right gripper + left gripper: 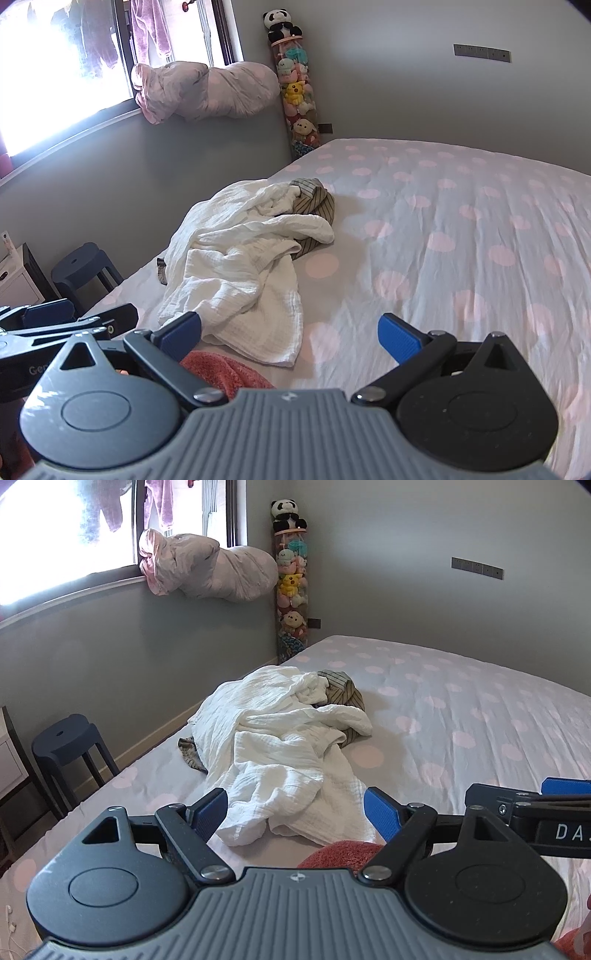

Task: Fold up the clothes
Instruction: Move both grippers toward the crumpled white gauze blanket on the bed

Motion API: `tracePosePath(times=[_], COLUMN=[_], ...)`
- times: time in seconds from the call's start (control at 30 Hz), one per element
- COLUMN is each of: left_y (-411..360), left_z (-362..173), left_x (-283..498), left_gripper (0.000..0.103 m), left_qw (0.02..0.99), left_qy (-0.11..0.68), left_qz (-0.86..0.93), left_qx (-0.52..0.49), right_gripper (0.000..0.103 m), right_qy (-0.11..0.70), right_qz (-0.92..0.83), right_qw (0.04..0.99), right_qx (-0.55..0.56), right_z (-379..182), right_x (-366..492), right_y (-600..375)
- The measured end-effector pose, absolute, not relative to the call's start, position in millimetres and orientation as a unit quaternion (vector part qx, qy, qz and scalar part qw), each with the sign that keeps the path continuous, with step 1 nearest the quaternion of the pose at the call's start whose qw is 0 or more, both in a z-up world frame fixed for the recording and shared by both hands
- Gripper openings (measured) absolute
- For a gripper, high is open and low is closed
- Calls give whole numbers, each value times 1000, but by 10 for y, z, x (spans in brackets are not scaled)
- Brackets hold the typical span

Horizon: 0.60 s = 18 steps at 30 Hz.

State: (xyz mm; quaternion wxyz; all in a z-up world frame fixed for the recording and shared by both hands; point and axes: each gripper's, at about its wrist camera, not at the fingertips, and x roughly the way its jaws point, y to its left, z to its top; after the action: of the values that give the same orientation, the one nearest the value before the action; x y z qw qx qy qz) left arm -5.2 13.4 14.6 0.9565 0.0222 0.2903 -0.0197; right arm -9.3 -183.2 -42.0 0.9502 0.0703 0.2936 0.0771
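Observation:
A crumpled white muslin garment point(280, 746) point(236, 258) lies in a heap on the bed, with a striped olive garment point(341, 690) point(314, 203) partly buried under its far end. A coral-red towel-like cloth point(340, 853) point(221, 369) lies closest, just below both grippers. My left gripper point(295, 812) is open, hovering above the near edge of the white heap. My right gripper point(290, 332) is open too, beside the left one, nothing between its fingers. The right gripper's side shows at the right edge of the left wrist view.
The bed point(461, 240) has a grey sheet with pink dots, wide and bare to the right. A dark blue stool point(70, 738) stands left of the bed. A bundled duvet point(214, 568) rests on the windowsill, and a tall tube of plush toys point(291, 587) stands in the corner.

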Motion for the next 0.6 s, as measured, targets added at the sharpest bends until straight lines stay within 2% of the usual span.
tracePosePath(times=[0.6], left_y=[183], left_z=[97], left_x=[0], left_gripper=[81], left_qw=[947], left_qy=[320], left_qz=[-16], left_qx=[2], right_gripper=[102], right_qy=[286], right_qz=[78], right_qw=[953], right_qx=[66], right_z=[-486], right_x=[-102], right_y=[-1832])
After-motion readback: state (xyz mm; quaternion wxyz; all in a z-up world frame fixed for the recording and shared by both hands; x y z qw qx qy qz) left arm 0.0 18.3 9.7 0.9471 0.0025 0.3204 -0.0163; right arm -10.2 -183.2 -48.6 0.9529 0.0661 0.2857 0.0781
